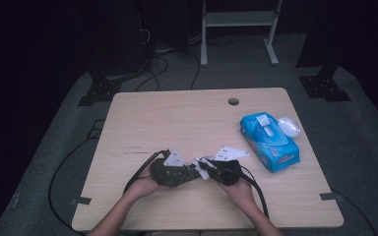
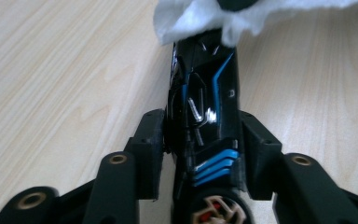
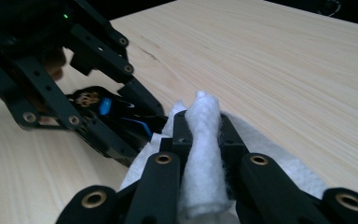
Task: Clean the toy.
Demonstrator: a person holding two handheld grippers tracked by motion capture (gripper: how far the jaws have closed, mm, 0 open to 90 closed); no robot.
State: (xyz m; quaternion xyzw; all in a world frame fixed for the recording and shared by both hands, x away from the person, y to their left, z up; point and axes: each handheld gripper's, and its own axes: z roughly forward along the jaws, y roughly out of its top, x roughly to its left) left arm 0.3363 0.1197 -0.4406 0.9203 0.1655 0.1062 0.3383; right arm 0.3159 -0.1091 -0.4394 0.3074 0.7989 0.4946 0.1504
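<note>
Table (image 1: 152,123), pale wood grain, near edge at 6 o'clock: left gripper (image 1: 193,171) clamped on a black-and-blue gadget (image 2: 205,121); right gripper (image 1: 207,169) clenched on a bunched white wipe (image 3: 203,154) touching the gadget's tip. Blue wipes pack (image 1: 269,141) at 3 o'clock. Cable hole (image 1: 233,102) at 12. Beyond: grey carpet (image 1: 54,147), white frame legs (image 1: 204,49), cables, dark room.

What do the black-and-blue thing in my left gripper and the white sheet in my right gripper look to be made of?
The black object with blue stripes looks like hard moulded plastic with a glossy finish: sharp light glints and crisp edges. What it is, I cannot tell. The white sheet looks like soft non-woven wipe fabric, matte and fuzzy, bunching into a roll between the jaws; it probably came from the blue wipes pack, whose wrapper looks like shiny plastic film.
</note>
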